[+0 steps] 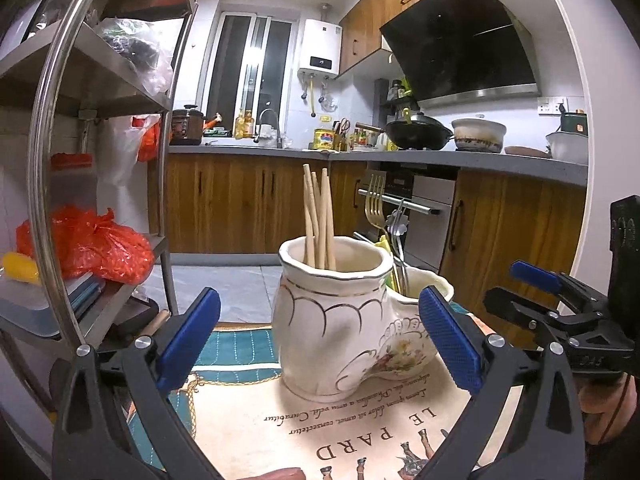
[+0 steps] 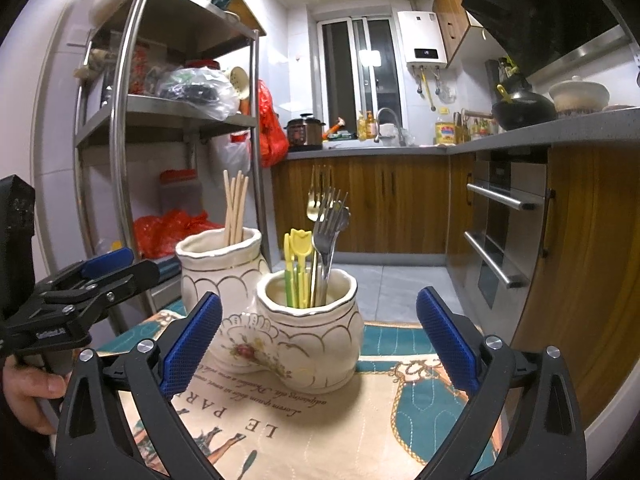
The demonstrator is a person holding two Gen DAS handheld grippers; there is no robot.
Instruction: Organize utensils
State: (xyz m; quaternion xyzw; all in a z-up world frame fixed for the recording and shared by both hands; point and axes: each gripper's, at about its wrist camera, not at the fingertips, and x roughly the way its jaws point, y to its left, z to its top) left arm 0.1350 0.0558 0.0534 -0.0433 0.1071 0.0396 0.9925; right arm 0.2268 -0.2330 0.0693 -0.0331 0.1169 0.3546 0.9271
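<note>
A cream ceramic holder with two joined cups (image 1: pixel 332 320) (image 2: pixel 304 336) stands on a printed cloth. Its taller cup holds wooden chopsticks (image 1: pixel 318 220) (image 2: pixel 236 208). The lower cup holds metal forks (image 2: pixel 330 224) (image 1: pixel 376 204), a gold spoon and yellow-green plastic picks (image 2: pixel 298 268). My left gripper (image 1: pixel 320 340) is open, its blue pads apart on either side of the holder and not touching it. My right gripper (image 2: pixel 320 344) is open too, with the lower cup seen between its spread fingers, nothing gripped. Each gripper shows at the edge of the other's view.
A steel shelf rack (image 1: pixel 100 92) (image 2: pixel 168 120) with bags and boxes stands to the left of the table. Kitchen cabinets, an oven (image 2: pixel 500 220) and a worktop with pots run along the back and right. The printed cloth (image 2: pixel 360 420) covers the table near me.
</note>
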